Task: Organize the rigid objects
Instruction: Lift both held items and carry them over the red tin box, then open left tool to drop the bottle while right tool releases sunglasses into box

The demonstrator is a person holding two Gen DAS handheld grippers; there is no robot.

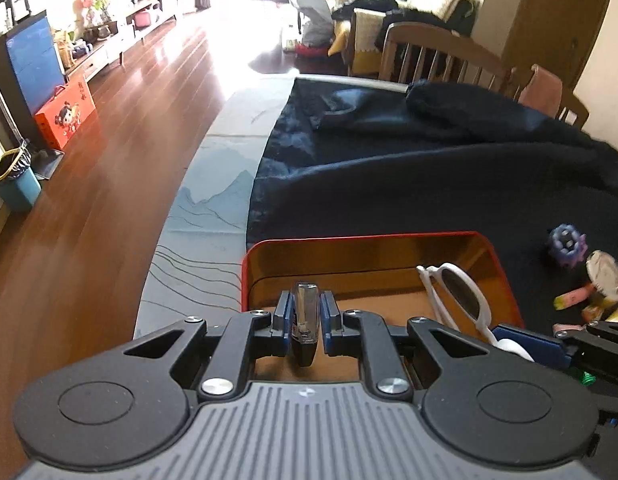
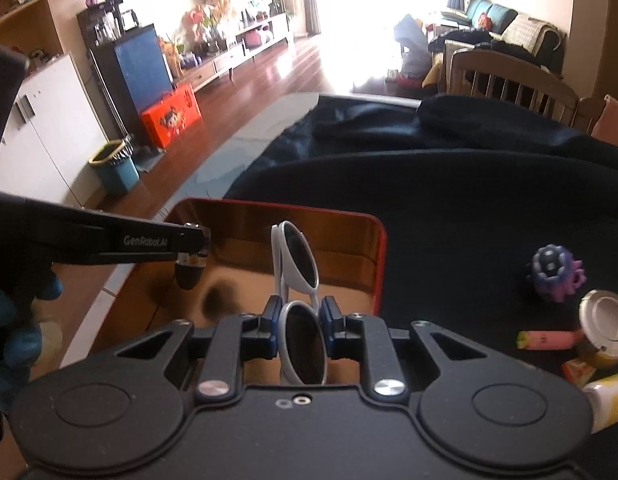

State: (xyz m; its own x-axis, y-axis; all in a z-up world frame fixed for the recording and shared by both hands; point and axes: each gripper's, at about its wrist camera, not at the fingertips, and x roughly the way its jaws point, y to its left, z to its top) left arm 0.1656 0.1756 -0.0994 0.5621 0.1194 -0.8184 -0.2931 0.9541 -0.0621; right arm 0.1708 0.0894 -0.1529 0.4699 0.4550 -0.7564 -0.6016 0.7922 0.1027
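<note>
Centrally, a red-rimmed tin box (image 1: 505, 276) with a shiny gold inside sits on a dark cloth (image 1: 429, 184) that covers part of the table. Both grippers hang over its open top. The left gripper (image 1: 305, 316) is clamped on a small clear-and-black object (image 1: 305, 320), possibly a lighter, held upright between the blue pads. The right gripper (image 2: 303, 332) is closed on white sunglasses (image 2: 297, 264) with dark lenses, one lens pinched between its pads, the other lens standing up above the box.

From the right wrist view, the left gripper shows side-on at the box's left rim, with the small object's dark lower end poking down into the box; a blue-gloved hand (image 2: 13, 320) is at the far left edge. From the left wrist view, the sunglasses lean against the box's right side.

On the cloth to the right of the box lie a purple spiky toy (image 2: 555, 268), a round tin (image 2: 605, 316), and a pink stick-shaped item (image 2: 545, 339), close together. Wooden chairs (image 1: 437, 56) stand beyond the table.
</note>
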